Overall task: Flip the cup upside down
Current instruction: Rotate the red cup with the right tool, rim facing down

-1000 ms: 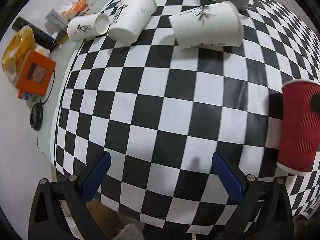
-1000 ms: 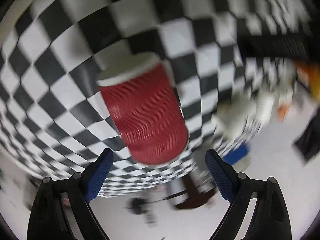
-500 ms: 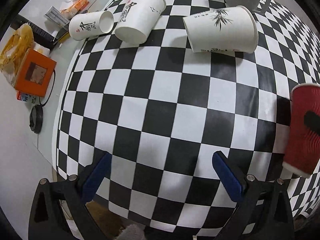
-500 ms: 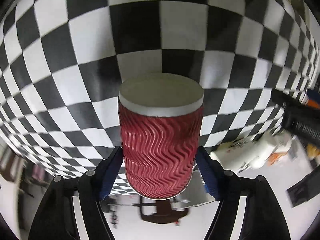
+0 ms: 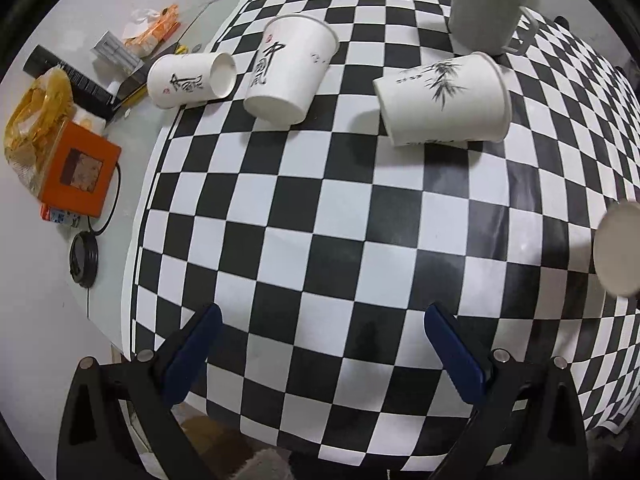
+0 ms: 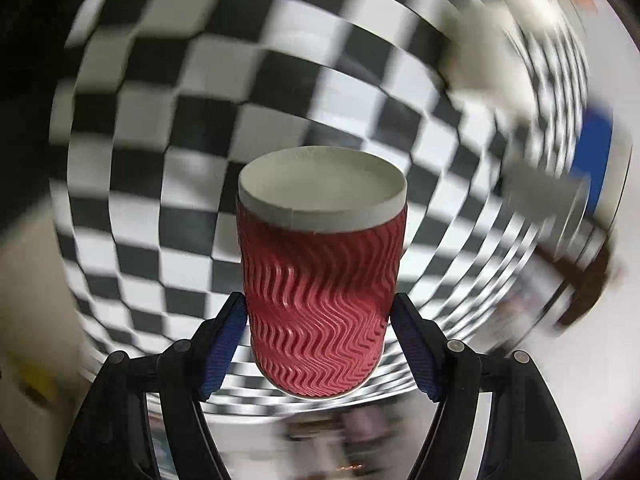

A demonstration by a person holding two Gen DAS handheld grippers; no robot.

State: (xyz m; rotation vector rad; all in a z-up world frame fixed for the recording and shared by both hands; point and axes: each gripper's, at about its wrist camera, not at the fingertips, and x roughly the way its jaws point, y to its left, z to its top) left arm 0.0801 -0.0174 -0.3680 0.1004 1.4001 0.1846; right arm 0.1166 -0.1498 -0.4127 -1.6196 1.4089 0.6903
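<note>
A red ribbed paper cup (image 6: pixel 320 304) with a white base sits between the blue pads of my right gripper (image 6: pixel 320 344), which is shut on its sides. The cup's white base points away from the camera, over the checkered table (image 6: pixel 168 128). The background is blurred by motion. In the left wrist view only the cup's white round end (image 5: pixel 618 254) shows at the right edge. My left gripper (image 5: pixel 320 354) is open and empty above the near part of the checkered cloth (image 5: pixel 320 208).
Three white paper cups lie on their sides at the far side: a small one (image 5: pixel 188 82), one with calligraphy (image 5: pixel 288 70), one with a bamboo print (image 5: pixel 444 100). A grey mug (image 5: pixel 486 6) stands behind. An orange box (image 5: pixel 80 172) and clutter lie left of the cloth.
My right gripper has closed on the red cup and lifted and turned it. In the left wrist view the cup's red side has given way to its white round end.
</note>
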